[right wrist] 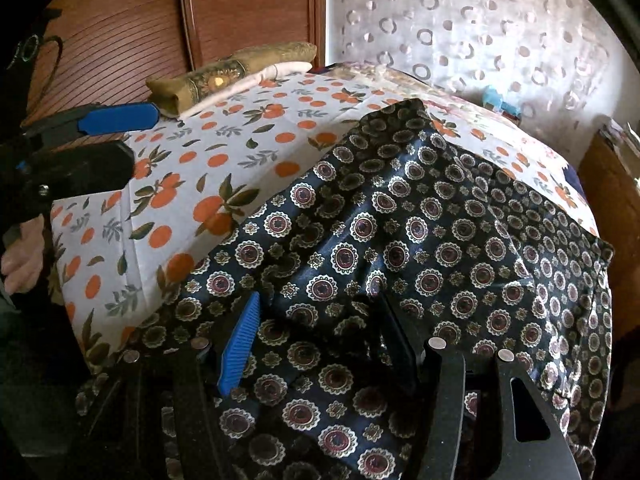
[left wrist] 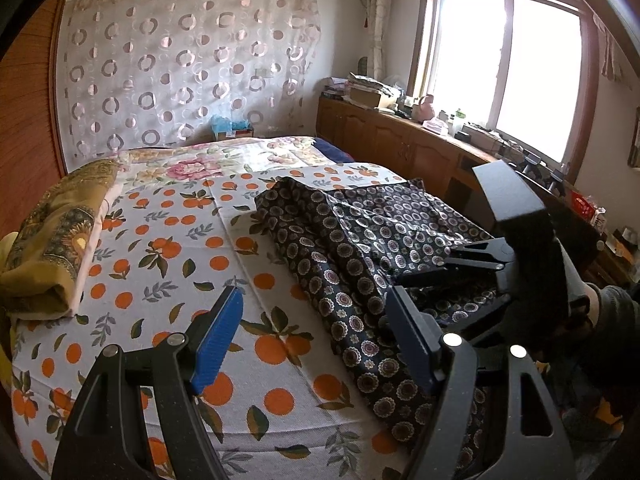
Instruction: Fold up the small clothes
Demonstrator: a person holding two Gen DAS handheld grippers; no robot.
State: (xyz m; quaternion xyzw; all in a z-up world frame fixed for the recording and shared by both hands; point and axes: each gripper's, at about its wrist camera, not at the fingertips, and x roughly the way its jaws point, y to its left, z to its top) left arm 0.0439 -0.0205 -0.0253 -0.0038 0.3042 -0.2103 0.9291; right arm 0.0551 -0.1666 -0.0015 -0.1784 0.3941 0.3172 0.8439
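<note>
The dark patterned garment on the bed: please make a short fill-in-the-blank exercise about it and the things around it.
1. The dark patterned garment lies on a bedsheet printed with ____.
2. The folded olive cloth sits near the ____ wardrobe.
3. The jaws of the left hand-held gripper are ____, with nothing between them.
4. The pads of both grippers are ____ in colour.

Missing words: oranges; wooden; open; blue

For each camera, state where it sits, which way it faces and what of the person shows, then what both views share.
Left wrist: on the left gripper, facing along the bed toward the window; right gripper and a hand show.
Right wrist: on the right gripper, low over the dark garment, facing the wardrobe; left gripper and hand show.
Shared: bed, garment, folded pile.
</note>
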